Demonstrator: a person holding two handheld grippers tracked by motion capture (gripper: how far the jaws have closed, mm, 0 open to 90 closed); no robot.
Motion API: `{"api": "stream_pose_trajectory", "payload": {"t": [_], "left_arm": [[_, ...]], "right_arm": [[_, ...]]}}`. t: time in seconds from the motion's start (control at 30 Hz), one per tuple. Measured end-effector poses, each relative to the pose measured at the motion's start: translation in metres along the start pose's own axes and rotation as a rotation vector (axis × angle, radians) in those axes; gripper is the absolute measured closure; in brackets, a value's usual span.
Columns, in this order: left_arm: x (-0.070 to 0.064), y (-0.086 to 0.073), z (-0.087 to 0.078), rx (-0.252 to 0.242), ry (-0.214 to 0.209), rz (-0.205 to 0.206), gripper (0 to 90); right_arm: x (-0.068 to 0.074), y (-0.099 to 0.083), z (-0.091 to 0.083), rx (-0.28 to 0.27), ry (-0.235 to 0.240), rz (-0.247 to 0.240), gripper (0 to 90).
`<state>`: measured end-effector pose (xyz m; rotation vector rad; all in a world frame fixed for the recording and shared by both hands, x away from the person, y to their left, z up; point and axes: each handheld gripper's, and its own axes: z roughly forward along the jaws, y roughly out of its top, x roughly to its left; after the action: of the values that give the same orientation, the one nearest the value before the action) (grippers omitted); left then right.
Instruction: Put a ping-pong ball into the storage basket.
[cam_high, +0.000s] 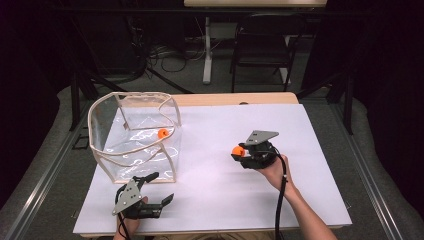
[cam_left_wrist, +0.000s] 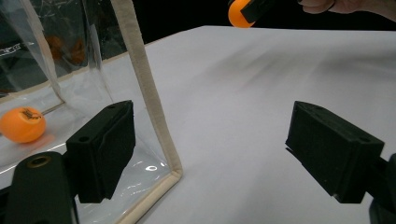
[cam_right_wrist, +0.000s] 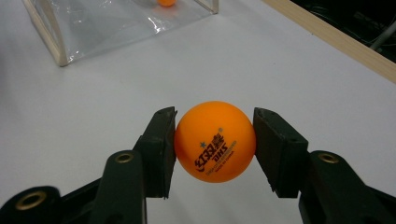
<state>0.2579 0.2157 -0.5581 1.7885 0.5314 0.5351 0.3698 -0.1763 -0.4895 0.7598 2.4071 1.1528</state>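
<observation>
Clamping both fingers of my right gripper (cam_right_wrist: 215, 142) on 1 orange ball (cam_right_wrist: 215, 141), I am holding it above the white table (cam_high: 300, 150), well apart from the clear bag (cam_high: 135, 135). That bag is holding a second orange ball (cam_high: 163, 133). Beside its corner, my left gripper (cam_left_wrist: 210, 149) is resting with its fingers wide apart.

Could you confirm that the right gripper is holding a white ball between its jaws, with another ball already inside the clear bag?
Not quite: the ball clamped in the right gripper is orange, not white, as the right gripper view shows. The rest holds: another orange ball lies inside the clear bag.
</observation>
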Motion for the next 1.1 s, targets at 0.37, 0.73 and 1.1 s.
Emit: {"api": "stream_pose_trajectory", "payload": {"t": [0.37, 0.73, 1.1], "left_arm": [[0.000, 0.000, -0.001, -0.003, 0.001, -0.001, 15.7], [0.000, 0.000, -0.002, -0.004, 0.001, -0.001, 15.7], [0.000, 0.000, -0.002, -0.004, 0.001, -0.004, 15.7]], "right_arm": [[0.007, 0.014, 0.005, -0.001, 0.021, -0.027, 50.9], [0.014, 0.026, 0.009, -0.006, 0.042, -0.053, 50.9], [0.019, 0.037, 0.008, -0.011, 0.048, -0.080, 50.9]]}}
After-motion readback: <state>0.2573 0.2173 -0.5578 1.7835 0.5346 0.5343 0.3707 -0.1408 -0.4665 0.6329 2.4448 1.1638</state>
